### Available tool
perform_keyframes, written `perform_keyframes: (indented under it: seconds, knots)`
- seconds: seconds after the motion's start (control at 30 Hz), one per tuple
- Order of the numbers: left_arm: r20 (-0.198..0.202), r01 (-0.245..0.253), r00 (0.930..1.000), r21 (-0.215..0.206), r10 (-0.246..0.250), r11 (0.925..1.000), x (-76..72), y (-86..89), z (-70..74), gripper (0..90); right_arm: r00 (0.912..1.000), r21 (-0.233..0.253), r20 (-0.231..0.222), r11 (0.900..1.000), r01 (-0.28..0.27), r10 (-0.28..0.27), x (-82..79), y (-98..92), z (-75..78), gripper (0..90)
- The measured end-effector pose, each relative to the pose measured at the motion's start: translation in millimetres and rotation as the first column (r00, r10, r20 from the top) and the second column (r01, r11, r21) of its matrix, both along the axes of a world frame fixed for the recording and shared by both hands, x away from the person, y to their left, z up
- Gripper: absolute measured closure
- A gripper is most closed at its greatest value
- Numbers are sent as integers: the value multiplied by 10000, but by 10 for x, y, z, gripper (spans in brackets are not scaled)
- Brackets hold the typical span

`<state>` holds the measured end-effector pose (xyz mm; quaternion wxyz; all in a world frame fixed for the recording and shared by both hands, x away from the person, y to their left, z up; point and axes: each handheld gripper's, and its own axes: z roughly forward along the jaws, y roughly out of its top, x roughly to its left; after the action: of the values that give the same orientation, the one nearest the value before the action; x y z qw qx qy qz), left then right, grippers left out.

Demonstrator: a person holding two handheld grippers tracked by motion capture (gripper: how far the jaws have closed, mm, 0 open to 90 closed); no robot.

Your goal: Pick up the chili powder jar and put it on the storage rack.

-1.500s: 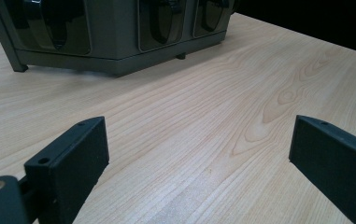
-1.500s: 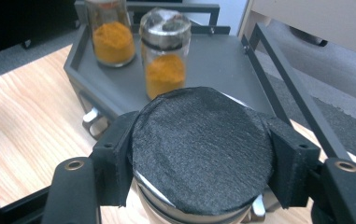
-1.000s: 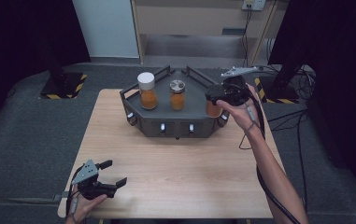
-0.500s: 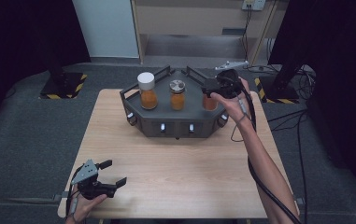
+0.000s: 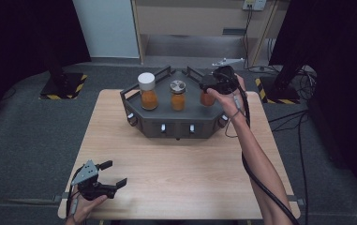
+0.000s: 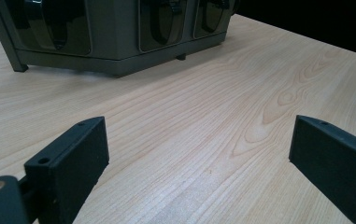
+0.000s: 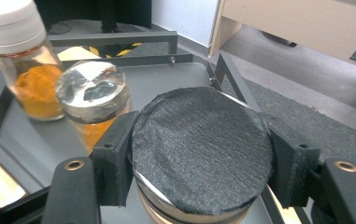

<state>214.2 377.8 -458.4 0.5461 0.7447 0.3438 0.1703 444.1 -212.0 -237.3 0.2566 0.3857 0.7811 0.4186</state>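
On the table (image 5: 176, 178), the grey tray (image 5: 192, 123) at the far edge carries three jars, the right gripper (image 7: 199, 172) clenched on the black lid (image 7: 199, 154) of the right-corner jar (image 5: 207, 99), while the left gripper (image 5: 99, 180) rests released near the front-left corner.

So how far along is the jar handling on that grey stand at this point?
Looks early. In hand: the right gripper has its jaws either side of the black lid of the right-hand jar, on the grey stand. The white-capped jar and silver-lidded jar stand untouched. The left gripper rests open on the table.
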Motion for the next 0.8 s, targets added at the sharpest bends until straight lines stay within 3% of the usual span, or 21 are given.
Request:
perform_keyframes:
  seconds: [0.43,0.8]
  knots:
    - [4,21,10000,3,-21,10000,4,1,-1,41,9973,98,-213,9974,710,-708,166,19,-176,347]
    - [-8,25,10000,21,-25,10000,6,-2,0,41,9953,152,-384,9959,894,-887,233,-2,-306,347]
